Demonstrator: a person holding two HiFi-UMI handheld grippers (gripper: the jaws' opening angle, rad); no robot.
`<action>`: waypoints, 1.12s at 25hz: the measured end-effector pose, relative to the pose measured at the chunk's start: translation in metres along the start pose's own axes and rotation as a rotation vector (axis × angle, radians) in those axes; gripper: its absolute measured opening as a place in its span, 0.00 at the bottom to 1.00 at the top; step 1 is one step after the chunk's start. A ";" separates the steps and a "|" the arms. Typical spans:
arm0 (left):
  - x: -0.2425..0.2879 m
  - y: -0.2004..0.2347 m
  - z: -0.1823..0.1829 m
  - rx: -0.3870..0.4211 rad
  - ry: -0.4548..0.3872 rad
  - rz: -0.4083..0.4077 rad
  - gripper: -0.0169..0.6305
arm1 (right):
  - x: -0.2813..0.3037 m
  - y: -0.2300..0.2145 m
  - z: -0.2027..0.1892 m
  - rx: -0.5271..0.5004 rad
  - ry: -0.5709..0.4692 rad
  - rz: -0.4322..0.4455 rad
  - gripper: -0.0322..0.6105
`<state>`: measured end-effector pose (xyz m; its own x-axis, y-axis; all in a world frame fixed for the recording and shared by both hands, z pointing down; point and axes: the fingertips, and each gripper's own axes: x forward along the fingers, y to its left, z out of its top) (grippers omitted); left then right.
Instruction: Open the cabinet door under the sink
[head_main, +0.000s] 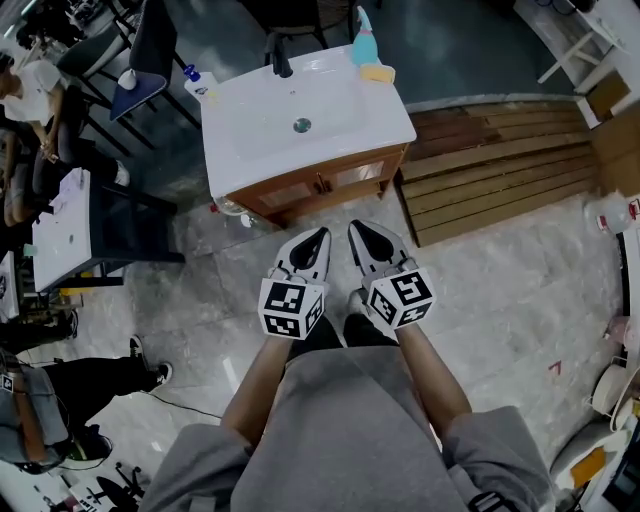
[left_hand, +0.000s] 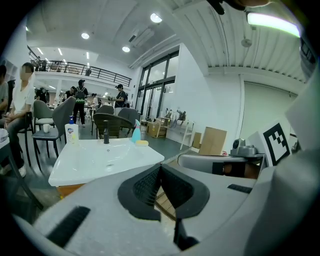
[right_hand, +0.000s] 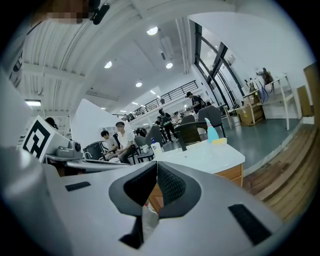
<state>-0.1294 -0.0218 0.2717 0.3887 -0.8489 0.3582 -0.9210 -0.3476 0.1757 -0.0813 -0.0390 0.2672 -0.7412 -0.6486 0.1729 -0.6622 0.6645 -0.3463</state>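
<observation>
The left hand-held gripper (head_main: 320, 238) has its jaws closed, the ribbed black pads meeting at the tips with nothing between them, as its own view (left_hand: 160, 168) shows. The right hand-held gripper (head_main: 358, 230) is likewise pressed together and empty, its pads touching along one line in its own view (right_hand: 156, 165). In the head view the two are held side by side in front of the person's body, close to each other but apart, over the pale marbled floor (head_main: 500, 290), with both tips pointing toward the cabinet.

The wooden cabinet (head_main: 322, 186) stands just ahead of the tips, near but not touched by either gripper. Its cabinet door (head_main: 357, 175) lies on the front face under the sink, slightly nearer the right hand-held gripper, and looks flush with the frame. From the right gripper view the cabinet (right_hand: 231, 175) appears beyond and to the right of the closed pads.

The white sink (head_main: 300, 120) tops the cabinet, with a dark faucet (head_main: 280, 55) at its far edge. A blue spray bottle (head_main: 365, 38) and a yellow sponge (head_main: 377, 72) sit at the far right corner, and a soap bottle (head_main: 197, 82) at the far left. Wooden planks (head_main: 500, 160) lie to the right of the cabinet.
</observation>
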 end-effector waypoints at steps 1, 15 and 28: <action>0.003 0.003 -0.001 0.000 0.004 -0.001 0.04 | 0.004 -0.002 -0.002 0.006 0.004 -0.003 0.07; 0.064 0.077 -0.027 -0.014 0.089 -0.105 0.04 | 0.080 -0.042 -0.047 0.126 0.046 -0.190 0.07; 0.126 0.127 -0.078 0.024 0.221 -0.322 0.04 | 0.140 -0.094 -0.106 0.233 0.050 -0.424 0.07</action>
<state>-0.1950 -0.1417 0.4108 0.6517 -0.5896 0.4771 -0.7502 -0.5936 0.2912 -0.1349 -0.1527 0.4220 -0.4193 -0.8220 0.3853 -0.8691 0.2410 -0.4319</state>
